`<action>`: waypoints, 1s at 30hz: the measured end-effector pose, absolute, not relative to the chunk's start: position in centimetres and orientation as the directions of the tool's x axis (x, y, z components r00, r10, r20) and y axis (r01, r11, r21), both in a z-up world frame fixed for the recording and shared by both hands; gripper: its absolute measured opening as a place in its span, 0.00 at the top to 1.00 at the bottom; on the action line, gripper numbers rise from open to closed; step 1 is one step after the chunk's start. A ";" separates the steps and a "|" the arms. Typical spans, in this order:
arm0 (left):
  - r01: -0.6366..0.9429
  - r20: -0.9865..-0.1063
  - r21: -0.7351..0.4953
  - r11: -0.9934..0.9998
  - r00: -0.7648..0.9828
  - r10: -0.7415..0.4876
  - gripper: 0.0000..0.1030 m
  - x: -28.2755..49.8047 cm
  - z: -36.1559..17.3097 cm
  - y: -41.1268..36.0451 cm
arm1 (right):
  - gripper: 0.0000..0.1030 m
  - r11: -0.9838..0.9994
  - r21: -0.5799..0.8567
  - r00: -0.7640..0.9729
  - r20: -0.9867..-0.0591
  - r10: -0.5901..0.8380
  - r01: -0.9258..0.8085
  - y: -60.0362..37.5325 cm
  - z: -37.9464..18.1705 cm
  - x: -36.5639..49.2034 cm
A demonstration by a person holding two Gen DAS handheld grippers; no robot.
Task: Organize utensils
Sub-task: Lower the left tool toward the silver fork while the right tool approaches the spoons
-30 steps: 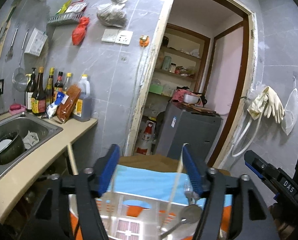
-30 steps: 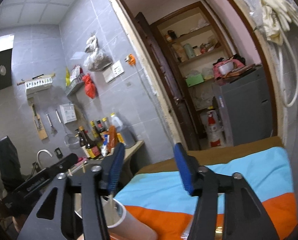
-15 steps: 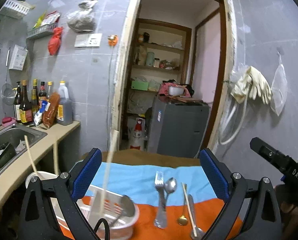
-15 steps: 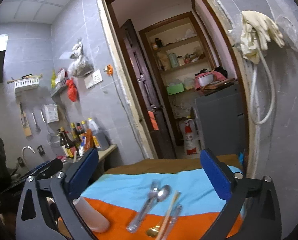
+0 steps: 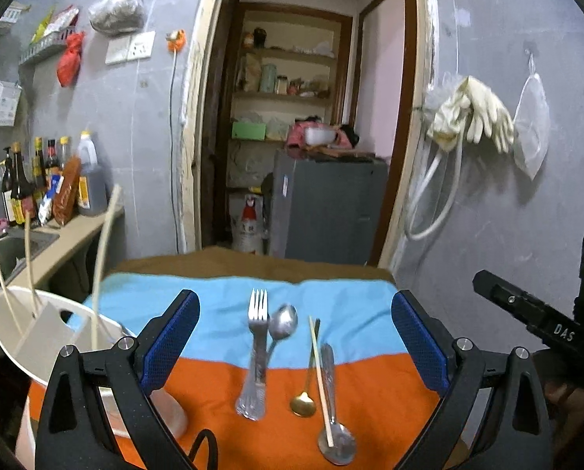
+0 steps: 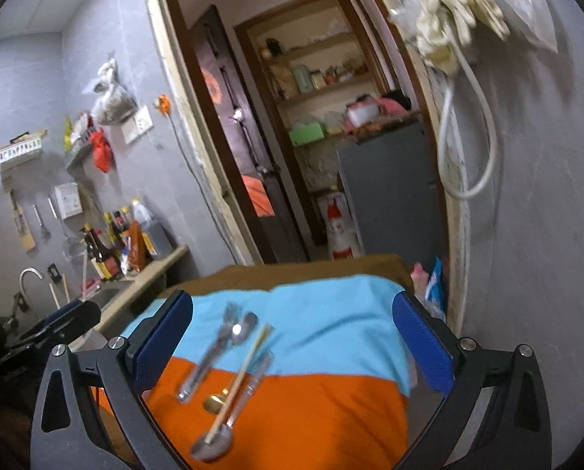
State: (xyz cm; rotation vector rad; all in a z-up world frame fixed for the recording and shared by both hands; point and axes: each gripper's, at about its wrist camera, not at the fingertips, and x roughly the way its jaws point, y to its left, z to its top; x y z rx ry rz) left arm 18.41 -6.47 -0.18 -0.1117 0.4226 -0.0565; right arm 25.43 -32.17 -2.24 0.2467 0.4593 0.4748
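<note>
We see both the left gripper [image 5: 293, 342] and right gripper [image 6: 292, 342] with fingers newly spread wide, empty; earlier they framed the white holder [image 5: 53, 337], now lower left. Fork [image 5: 255, 348], spoons and chopstick [image 5: 320, 376] lie mid-frame on the blue-orange cloth [image 5: 354, 313]; doorway beyond.

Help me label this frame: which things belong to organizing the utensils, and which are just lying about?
Job: fork, silver spoon, gold spoon, chopstick, large spoon, white holder.
Lying about: sauce bottles, rubber gloves, sink.
</note>
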 end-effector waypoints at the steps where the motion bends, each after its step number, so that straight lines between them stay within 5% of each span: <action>1: 0.019 -0.426 -0.111 0.994 0.903 -0.065 0.07 18.9 -0.6 -6.9 | 0.01 0.865 0.333 0.788 -0.376 0.487 -0.376 -32.4 -2.6 25.6; 14: -0.101 -0.577 -0.091 0.991 0.816 0.030 0.16 25.0 -5.1 -7.8 | 0.25 0.856 0.398 0.698 -0.507 0.506 -0.331 -32.7 -6.9 28.6; 24: -0.173 -0.717 -0.044 0.984 0.691 0.090 0.60 29.1 -9.1 -6.2 | 0.66 0.818 0.433 0.555 -0.601 0.576 -0.379 -28.9 -9.9 30.2; 30: -0.203 -0.762 -0.057 0.977 0.641 0.088 0.74 30.5 -11.3 -4.7 | 0.74 0.805 0.412 0.465 -0.663 0.586 -0.427 -26.1 -11.5 30.3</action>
